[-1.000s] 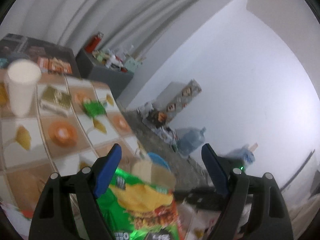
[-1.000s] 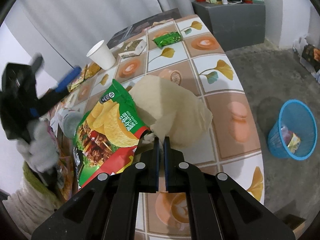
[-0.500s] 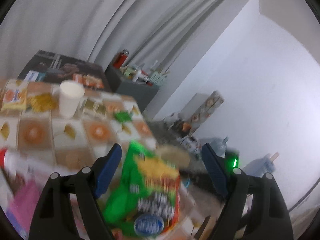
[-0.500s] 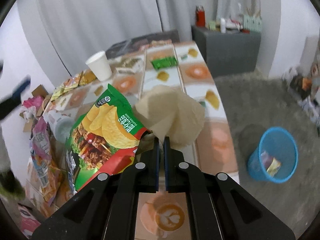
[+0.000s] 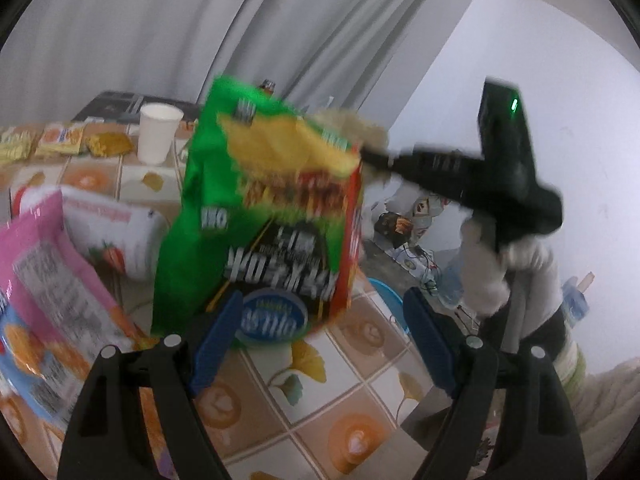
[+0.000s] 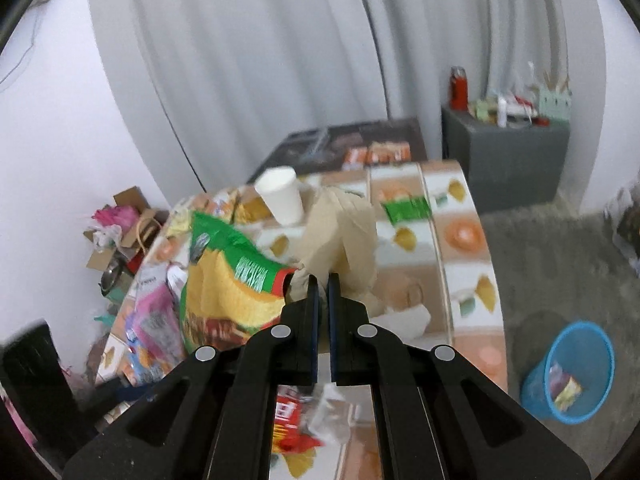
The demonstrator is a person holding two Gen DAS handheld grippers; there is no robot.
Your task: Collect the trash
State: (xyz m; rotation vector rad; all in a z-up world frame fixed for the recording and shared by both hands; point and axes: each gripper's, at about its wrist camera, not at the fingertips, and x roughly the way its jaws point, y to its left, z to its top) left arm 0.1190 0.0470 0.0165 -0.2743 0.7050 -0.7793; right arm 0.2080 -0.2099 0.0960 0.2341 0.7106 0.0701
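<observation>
Right gripper [image 6: 322, 280] has its fingers pinched on the top corner of the green chip bag [image 5: 264, 216] and a crumpled beige paper [image 6: 340, 236], both hanging clear above the tabletop [image 6: 464, 256]; left gripper [image 5: 320, 336] is wide and empty. Blue bin [image 6: 568, 372] on the floor off the tabletop's right edge holds a few scraps, so little is done. Paper cup [image 6: 282, 196], small green wrapper [image 6: 408, 208] and the packets at the left edge remain, though motion blur hides which are trash.

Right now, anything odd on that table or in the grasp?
Yes. The right gripper has pinched two things at once: the green chip bag by one corner and a crumpled beige paper; the bag hangs askew, clear of the table. Left gripper is open and empty.
</observation>
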